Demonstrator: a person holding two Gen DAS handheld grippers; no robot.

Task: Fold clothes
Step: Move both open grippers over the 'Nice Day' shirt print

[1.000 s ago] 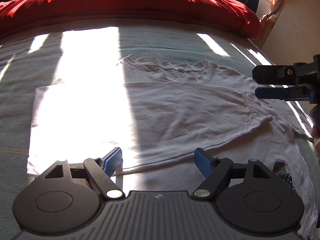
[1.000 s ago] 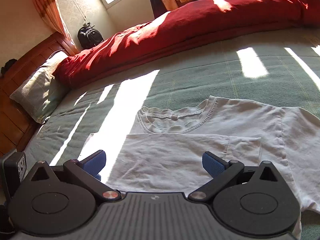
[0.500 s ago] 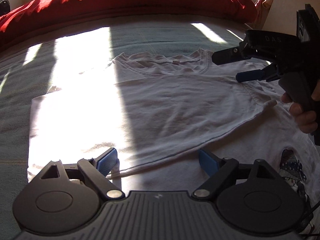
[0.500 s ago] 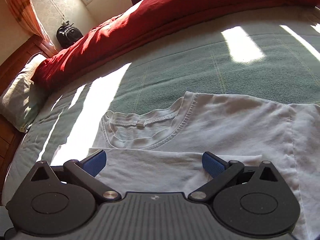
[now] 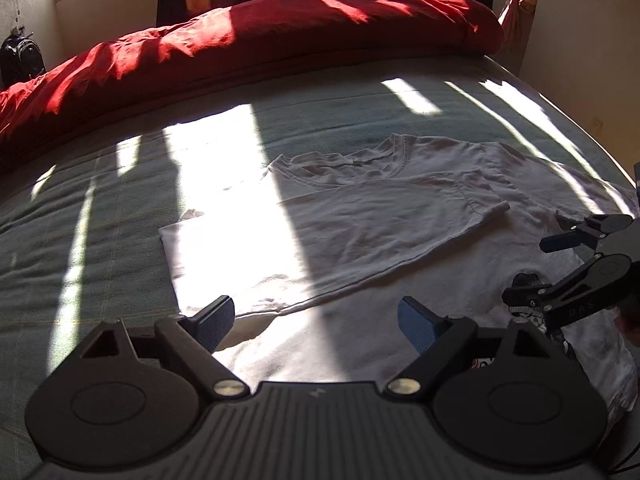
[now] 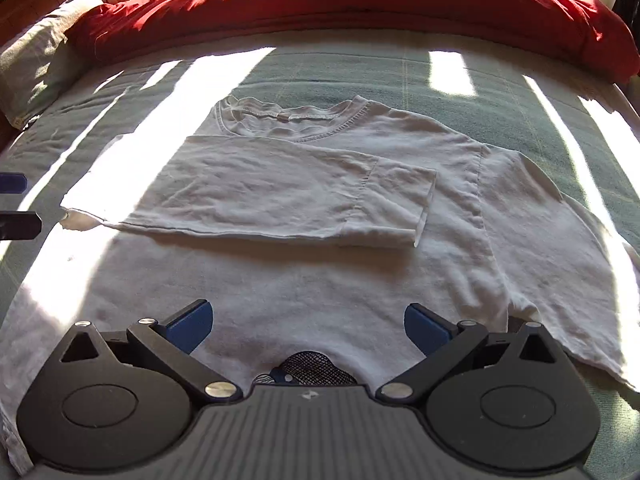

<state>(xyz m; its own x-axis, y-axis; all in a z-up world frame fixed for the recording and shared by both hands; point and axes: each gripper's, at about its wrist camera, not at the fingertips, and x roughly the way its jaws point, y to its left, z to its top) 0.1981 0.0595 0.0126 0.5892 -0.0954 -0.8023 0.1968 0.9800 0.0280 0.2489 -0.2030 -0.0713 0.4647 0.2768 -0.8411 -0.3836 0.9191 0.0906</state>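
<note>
Left wrist view shows the white cotton T-shirt (image 5: 400,216) spread on the grey-green bedspread (image 5: 100,216), one side and its short sleeve (image 5: 476,200) already folded across the chest. A second ago this camera sat low over the folded edge; now it has lifted back, so more of the bed and the long red duvet (image 5: 256,44) along the far side come into sight. The left gripper (image 5: 316,320) hangs above the shirt's lower part with its blue pads spread wide and nothing between them, a little wider than a second earlier.

The right gripper (image 5: 536,272) has swung from the collar area toward the near hem on the shirt's unfolded side. In the right wrist view its own fingers (image 6: 308,324) are also spread and empty, poised over the lower shirt, just above a dark mesh-patterned print (image 6: 312,364). The unfolded sleeve (image 6: 560,208) lies flat to the right.

In my judgement the first side fold is finished and released, and both hands are repositioning for the next one, probably the opposite side.
</note>
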